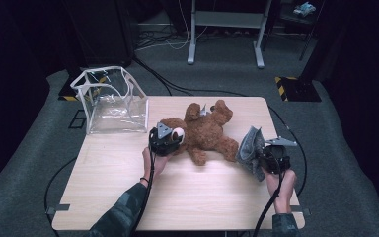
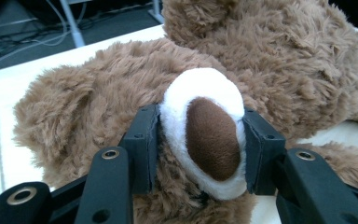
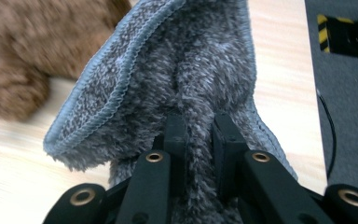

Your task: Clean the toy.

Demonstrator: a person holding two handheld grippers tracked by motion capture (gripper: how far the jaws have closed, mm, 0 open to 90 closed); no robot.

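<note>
Forearms in dark patterned sleeves come in over the near edge of the desk (image 1: 128,197), each hand carrying a black two-jaw gripper with a cable trailing back off that edge.

Toward the far left corner stands a clear plastic bag (image 1: 112,101) with white trim, its mouth open upward, well apart from both hands.

Next comes the left gripper (image 1: 166,139), near the middle of the desk and at the head of a brown teddy bear (image 1: 205,132). Seen in the left gripper view, the left gripper (image 2: 200,144) has its jaws on either side of the bear's white snout (image 2: 205,100), with the dark brown nose (image 2: 213,137) between them; the pads press against the snout's sides, so it is clenched on the bear. The bear itself lies on its back around the desk's centre, limbs spread toward the far edge and the right.

Near the right edge, the right gripper (image 1: 271,159) is clamped on a grey fluffy cloth (image 1: 250,144), just beside the bear's leg. Its own view shows the jaws pinching a fold of the cloth (image 3: 168,79), which rises above them with a stitched blue-grey hem.
</note>
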